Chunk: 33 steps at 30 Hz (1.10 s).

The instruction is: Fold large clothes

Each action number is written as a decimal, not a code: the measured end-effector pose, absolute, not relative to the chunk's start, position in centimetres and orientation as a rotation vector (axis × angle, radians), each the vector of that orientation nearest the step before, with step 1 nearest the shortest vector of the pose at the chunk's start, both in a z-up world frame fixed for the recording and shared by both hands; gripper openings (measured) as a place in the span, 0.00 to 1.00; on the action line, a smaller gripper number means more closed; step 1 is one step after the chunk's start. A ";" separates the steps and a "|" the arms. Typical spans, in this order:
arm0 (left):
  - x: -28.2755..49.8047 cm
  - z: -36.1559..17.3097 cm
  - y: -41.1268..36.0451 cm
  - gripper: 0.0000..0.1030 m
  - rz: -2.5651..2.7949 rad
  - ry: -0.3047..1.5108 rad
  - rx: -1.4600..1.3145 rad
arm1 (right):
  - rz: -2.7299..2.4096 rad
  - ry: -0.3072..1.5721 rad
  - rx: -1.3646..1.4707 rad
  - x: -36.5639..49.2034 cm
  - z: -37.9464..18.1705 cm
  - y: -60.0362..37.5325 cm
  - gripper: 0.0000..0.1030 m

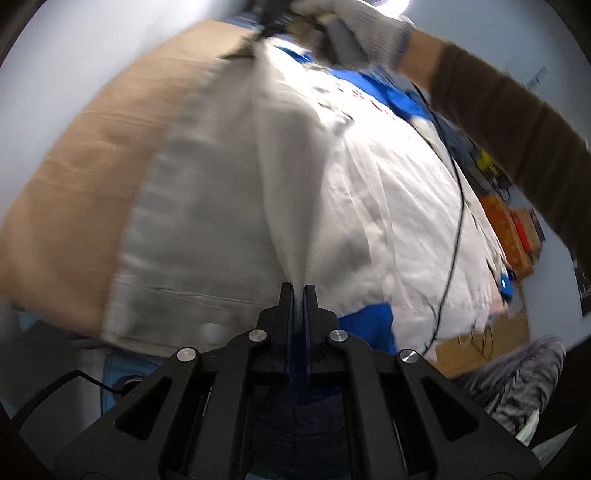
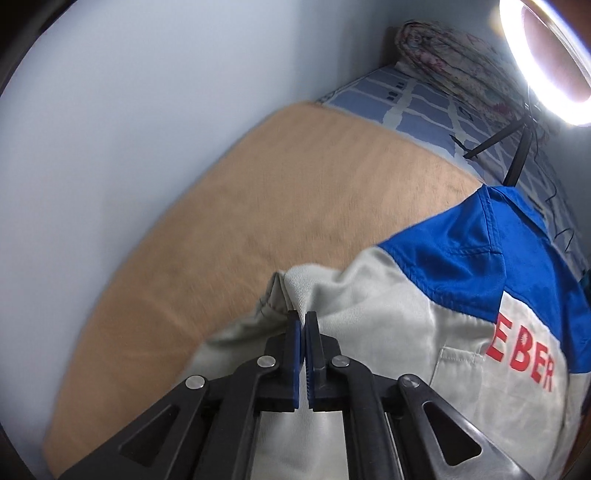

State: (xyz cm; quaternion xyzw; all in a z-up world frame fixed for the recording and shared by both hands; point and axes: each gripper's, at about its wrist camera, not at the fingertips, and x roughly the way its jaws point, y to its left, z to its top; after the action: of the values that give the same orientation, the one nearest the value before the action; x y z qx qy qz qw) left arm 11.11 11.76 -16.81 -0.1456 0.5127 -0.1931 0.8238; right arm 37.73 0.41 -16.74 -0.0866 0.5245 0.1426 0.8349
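Observation:
A large grey-white work jacket (image 1: 332,177) with blue panels and red lettering hangs stretched in the air above a tan blanket (image 1: 92,166). My left gripper (image 1: 299,291) is shut on a pinched edge of the jacket. My right gripper (image 2: 303,321) is shut on another grey edge of the jacket (image 2: 388,314), near its blue shoulder panel and the red letters. In the left wrist view the right gripper (image 1: 269,26) shows at the top, held by a gloved hand (image 1: 354,26), gripping the far end of the cloth.
The tan blanket (image 2: 258,206) covers a bed along a pale wall (image 2: 110,110). A blue checked sheet (image 2: 436,110) and a rolled floral quilt (image 2: 450,51) lie at the far end. A ring light (image 2: 546,55) on a stand shines there. A black cable (image 1: 454,206) crosses the jacket.

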 end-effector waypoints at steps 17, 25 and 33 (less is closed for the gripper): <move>12.0 -18.0 14.4 0.02 -0.145 1.094 -0.280 | 0.459 1.081 -0.022 41.5 -19.9 3.5 0.24; 12.9 -18.9 14.5 0.02 -0.150 1.115 -0.314 | 0.343 0.927 0.018 40.9 -16.5 -7.4 0.18; 13.8 -18.2 16.6 0.07 -0.187 1.096 -0.448 | 0.203 1.105 0.057 43.4 -23.8 -13.3 0.16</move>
State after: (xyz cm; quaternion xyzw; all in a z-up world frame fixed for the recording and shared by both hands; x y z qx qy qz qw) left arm 13.78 16.59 -18.21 -0.2110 0.5158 -0.0882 0.8256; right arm 43.41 -13.32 -23.76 0.0270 0.5237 0.0963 0.8460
